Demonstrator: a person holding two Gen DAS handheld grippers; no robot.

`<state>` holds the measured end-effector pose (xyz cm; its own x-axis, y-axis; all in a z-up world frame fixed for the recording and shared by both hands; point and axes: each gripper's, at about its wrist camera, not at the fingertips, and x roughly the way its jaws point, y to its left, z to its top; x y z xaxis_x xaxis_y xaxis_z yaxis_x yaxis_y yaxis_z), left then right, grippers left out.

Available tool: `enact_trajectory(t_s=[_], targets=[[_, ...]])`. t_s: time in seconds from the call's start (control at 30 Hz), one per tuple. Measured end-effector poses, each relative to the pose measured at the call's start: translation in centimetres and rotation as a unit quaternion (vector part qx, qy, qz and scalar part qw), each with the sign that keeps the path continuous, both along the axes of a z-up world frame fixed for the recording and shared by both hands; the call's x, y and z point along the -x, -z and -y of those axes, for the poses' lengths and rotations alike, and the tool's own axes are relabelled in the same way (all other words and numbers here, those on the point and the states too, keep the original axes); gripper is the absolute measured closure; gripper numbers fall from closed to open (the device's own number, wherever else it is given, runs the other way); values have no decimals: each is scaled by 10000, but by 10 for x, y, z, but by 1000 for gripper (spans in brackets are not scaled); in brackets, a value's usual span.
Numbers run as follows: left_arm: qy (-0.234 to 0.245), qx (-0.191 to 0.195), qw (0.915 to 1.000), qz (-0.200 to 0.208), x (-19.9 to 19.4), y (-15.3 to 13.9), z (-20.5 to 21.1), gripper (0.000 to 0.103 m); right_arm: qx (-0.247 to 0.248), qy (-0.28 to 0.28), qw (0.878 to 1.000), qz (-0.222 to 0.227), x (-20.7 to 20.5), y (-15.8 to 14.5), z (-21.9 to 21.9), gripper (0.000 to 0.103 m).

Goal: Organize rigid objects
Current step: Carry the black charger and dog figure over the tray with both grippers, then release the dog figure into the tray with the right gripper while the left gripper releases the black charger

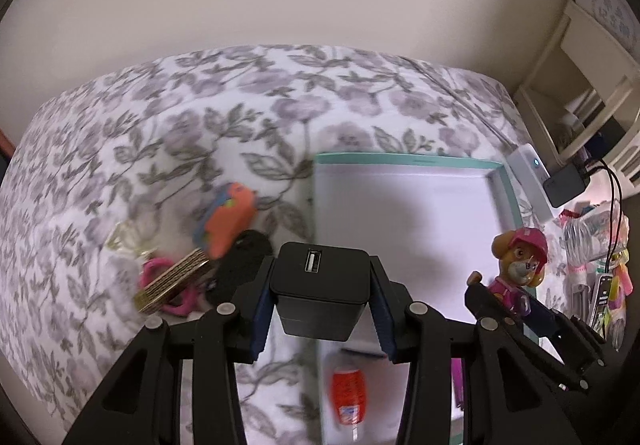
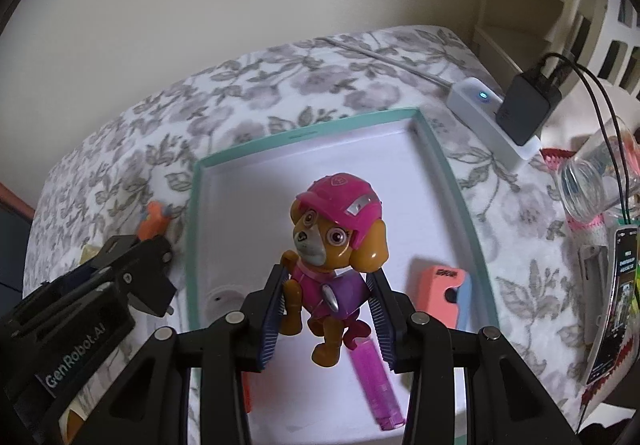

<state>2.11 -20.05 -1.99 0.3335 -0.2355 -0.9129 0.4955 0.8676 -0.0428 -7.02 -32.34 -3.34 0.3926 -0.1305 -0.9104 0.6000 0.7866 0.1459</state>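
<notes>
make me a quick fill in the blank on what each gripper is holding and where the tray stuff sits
1. The left gripper is shut on a black ____.
2. The right gripper grips a toy dog wearing a ____ helmet.
3. The pink lighter lies inside the ____-rimmed tray.
4. The tray rests on a ____-patterned bedcover.

Missing words: USB charger; pink; teal; floral
</notes>
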Motion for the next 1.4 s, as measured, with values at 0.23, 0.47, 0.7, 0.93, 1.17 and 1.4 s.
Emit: enact_trajectory(t_s=[0.23,0.47,0.7,0.93,1.17,1.4], targets=[[208,-28,9998,-39,1,14,28,58,-97,160,9998,-97,2,13,23,60],[334,-18,9993,-178,2,32,39,58,-158,272,9991,-287,5,28,35,60],[343,104,9988,-344,1,40,36,58,-154,256,9985,-460,4,35,34,59],[320,164,9986,-377,1,37,31,57,29,161,9985,-528,2,31,30,58],[238,242,9989,-317,2,29,20,56,176,59,9980,-603,0,27,24,56],[131,242,9994,-215,2,20,4,45,350,-57,9971,-671,-1,22,14,44]])
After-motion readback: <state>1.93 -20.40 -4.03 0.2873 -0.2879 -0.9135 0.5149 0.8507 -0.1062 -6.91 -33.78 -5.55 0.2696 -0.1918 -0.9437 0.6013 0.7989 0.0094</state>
